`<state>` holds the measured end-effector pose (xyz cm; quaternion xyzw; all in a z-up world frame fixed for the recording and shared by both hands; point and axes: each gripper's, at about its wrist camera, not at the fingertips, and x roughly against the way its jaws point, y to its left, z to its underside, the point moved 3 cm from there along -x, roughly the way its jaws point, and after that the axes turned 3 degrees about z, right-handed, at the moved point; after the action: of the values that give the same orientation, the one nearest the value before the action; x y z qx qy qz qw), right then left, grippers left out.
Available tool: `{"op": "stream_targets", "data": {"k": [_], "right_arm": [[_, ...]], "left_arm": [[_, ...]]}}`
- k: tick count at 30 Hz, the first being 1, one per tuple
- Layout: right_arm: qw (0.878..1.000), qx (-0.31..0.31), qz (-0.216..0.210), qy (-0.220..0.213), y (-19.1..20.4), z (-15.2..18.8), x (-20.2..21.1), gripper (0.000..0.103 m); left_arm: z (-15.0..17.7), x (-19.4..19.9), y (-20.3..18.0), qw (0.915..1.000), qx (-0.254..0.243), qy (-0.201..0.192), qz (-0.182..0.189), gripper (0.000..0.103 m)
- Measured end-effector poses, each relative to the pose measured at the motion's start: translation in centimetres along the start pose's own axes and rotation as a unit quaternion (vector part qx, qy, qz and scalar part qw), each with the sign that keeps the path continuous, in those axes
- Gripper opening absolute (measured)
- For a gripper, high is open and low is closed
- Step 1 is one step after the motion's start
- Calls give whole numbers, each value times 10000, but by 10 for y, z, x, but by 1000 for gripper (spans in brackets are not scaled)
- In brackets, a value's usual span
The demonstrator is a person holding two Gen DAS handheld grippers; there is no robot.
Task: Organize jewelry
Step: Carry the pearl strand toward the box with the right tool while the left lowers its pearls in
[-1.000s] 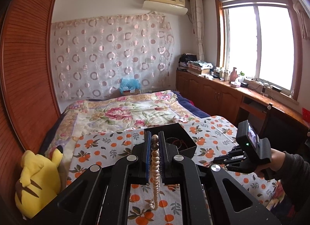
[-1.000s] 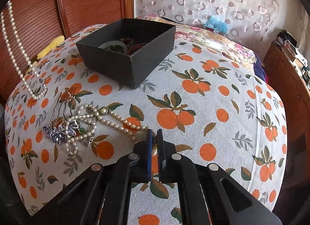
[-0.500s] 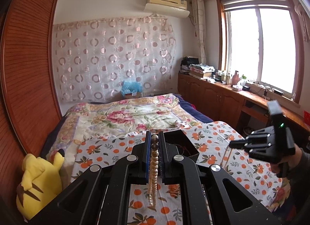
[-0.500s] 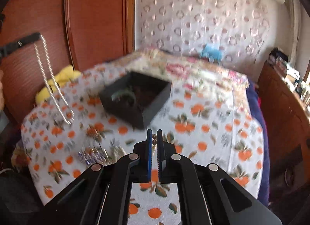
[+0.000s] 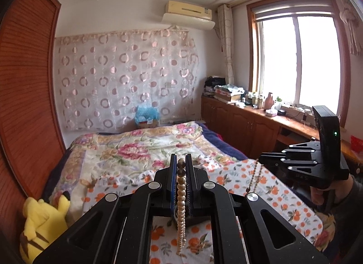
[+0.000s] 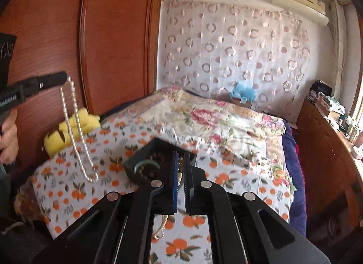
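My left gripper [image 5: 180, 164] is shut on a long pearl necklace [image 5: 180, 205], which hangs in a loop above the orange-print cloth; the loop also shows in the right wrist view [image 6: 77, 132]. My right gripper [image 6: 180, 161] is shut on a second beaded pearl strand [image 6: 179, 176], lifted off the cloth and dangling; in the left wrist view this strand [image 5: 255, 178] hangs from the right gripper [image 5: 265, 158]. The black jewelry box [image 6: 136, 161] sits on the cloth below the right gripper, holding a green bangle [image 6: 145, 164] and dark beads.
The orange-print cloth [image 6: 68, 193] covers the bed's near end, with a floral quilt [image 6: 204, 118] beyond. A yellow plush toy [image 5: 43, 220] lies at the left by the wooden wardrobe [image 6: 113, 37]. Wooden cabinets [image 5: 238, 123] run along the right under the window.
Both grippers have risen well above the cloth. The right gripper lifted its beaded strand off the cloth, and the left raised the pearl necklace higher.
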<state>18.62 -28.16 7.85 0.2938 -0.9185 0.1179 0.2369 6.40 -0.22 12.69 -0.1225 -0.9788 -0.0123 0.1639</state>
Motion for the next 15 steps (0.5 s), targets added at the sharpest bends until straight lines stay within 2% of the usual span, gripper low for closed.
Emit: {"op": "stream_targets", "data": {"k": [8,15], "right_arm": [[9995,-1,120,-294,-6,-40,0,5],[9992,-224,133,-295,-23,-57,-8,5]], "left_arm": [[-24,-15,-9,9998,-168,-72,-72,7],[-33,-43,-5,9999,-35,113,-22,7]]}}
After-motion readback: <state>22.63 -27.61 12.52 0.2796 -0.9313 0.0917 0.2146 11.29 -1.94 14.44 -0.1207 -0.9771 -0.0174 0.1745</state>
